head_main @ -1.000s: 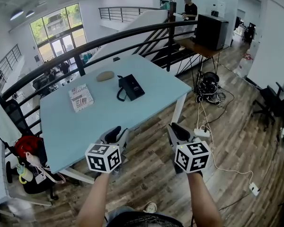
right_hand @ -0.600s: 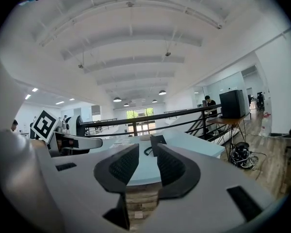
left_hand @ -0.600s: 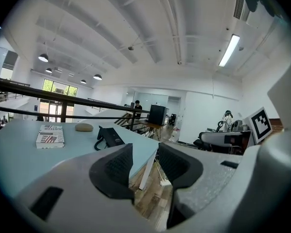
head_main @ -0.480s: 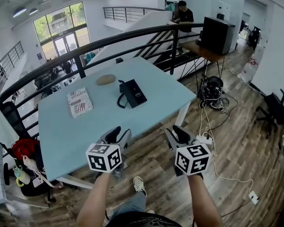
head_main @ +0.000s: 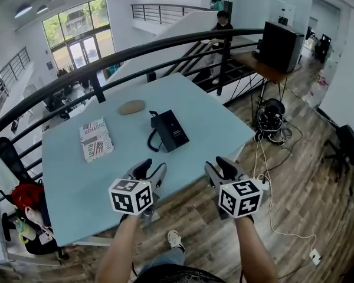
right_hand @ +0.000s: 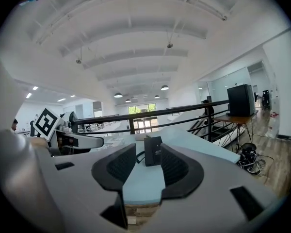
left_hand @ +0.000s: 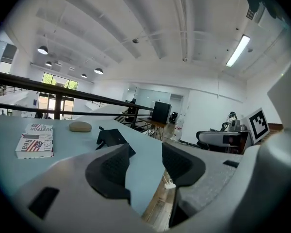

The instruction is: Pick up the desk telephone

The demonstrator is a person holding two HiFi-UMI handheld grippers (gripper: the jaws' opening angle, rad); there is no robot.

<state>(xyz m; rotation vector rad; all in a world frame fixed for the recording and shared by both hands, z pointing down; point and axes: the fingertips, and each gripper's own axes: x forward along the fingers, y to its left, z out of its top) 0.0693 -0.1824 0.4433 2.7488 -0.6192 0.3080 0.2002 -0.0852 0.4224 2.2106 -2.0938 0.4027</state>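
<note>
The left gripper and the right gripper hang at the near edge of the pale blue bench, their jaws apart, having just been opening, with nothing between them. The bench stands on a wood-plank floor beside a black railing in a bright white loft. A flag-printed booklet shows the letters "USTOR" and "Rea". The desk telephone, black and flat with a cord looping at its left, lies mid-bench, well apart from both grippers, near a tan oval object.
</note>
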